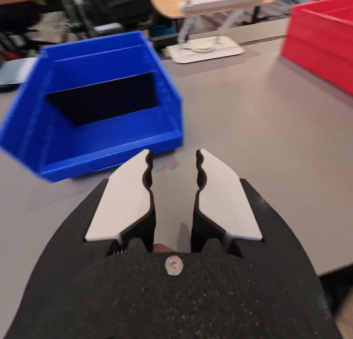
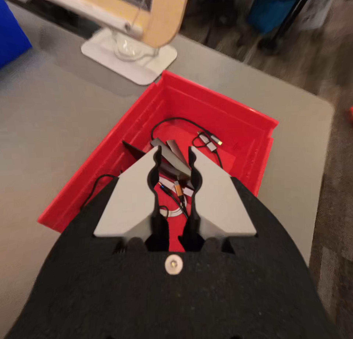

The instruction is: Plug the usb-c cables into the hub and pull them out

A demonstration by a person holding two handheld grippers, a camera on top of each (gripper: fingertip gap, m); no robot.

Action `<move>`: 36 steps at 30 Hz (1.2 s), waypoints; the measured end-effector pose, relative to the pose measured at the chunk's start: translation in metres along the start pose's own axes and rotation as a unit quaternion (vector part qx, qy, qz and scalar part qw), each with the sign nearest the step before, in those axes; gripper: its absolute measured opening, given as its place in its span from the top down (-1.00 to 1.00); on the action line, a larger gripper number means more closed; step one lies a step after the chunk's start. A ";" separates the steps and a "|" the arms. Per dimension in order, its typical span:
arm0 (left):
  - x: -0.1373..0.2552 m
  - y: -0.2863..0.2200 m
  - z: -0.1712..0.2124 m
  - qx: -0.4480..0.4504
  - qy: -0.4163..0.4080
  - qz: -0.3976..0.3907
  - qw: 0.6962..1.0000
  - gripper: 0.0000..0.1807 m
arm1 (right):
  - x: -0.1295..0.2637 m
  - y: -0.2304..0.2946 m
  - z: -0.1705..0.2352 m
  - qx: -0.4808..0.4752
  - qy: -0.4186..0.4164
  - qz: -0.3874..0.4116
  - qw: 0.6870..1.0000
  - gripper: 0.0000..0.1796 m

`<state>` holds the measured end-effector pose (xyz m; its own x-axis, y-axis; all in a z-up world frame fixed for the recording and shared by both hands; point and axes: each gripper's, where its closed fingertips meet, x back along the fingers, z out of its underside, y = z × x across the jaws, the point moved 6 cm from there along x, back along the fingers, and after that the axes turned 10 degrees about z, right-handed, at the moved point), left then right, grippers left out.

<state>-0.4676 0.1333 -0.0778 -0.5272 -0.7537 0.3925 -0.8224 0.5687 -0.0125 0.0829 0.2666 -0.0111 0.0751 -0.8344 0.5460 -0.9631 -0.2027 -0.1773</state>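
Directly beneath the right gripper [image 2: 173, 150] — jaws apart, holding nothing — lies the red bin [image 2: 214, 108], and in it the task's goods.

- Hub [image 2: 172, 157]: dark grey slab, seen through the gap between the fingers and just past the tips. Long axis runs from far-left to near-right, slantwise across the jaw line; it seems propped on other pieces, not flat.
- Cable plugs: an orange-shelled one [image 2: 179, 190] and grey ones close under the jaws, nearer than the hub; a cluster of grey connectors [image 2: 209, 141] ahead and to the right, on a black cable [image 2: 172, 120] looping along the far side.
- White coiled cable [image 2: 172, 212] nearest the palm.
- Judgement: the right gripper is far the nearer; the tangle around the hub may snag a lift.

Left gripper [image 1: 174, 157]: jaws apart, empty, over bare grey table [image 1: 248, 138]. Blue bin [image 1: 107, 142] ahead-left, touching nothing of the task; red bin's wall far right. White stand base [image 1: 206, 50] ahead, beyond both.
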 end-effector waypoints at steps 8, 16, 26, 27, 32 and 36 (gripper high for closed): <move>0.024 0.042 0.023 0.081 -0.013 -0.078 0.994 0.57 | 0.104 0.099 0.116 -0.118 -0.174 0.140 0.968 0.69; 0.004 0.054 0.036 0.100 0.028 -0.091 0.990 0.59 | 0.116 0.112 0.154 -0.122 -0.124 0.169 0.970 0.54; 0.003 0.052 0.042 0.111 0.047 -0.089 0.989 0.59 | 0.109 0.107 0.170 -0.186 -0.104 0.127 0.969 0.47; 0.003 0.052 0.042 0.113 0.046 -0.087 0.989 0.59 | 0.109 0.106 0.170 -0.189 -0.108 0.127 0.968 0.47; 0.003 0.052 0.043 0.117 0.046 -0.085 0.988 0.59 | 0.111 0.102 0.167 -0.191 -0.124 0.146 0.963 0.48; 0.006 0.053 0.045 0.117 0.047 -0.086 0.988 0.59 | 0.104 0.103 0.164 -0.191 -0.123 0.142 0.963 0.48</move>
<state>-0.5241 0.1436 -0.1178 -0.3614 -0.7922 0.4917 -0.9312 0.3340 -0.1463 0.0335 0.0745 -0.1066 -0.1918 -0.9345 0.3000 -0.9753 0.2157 0.0483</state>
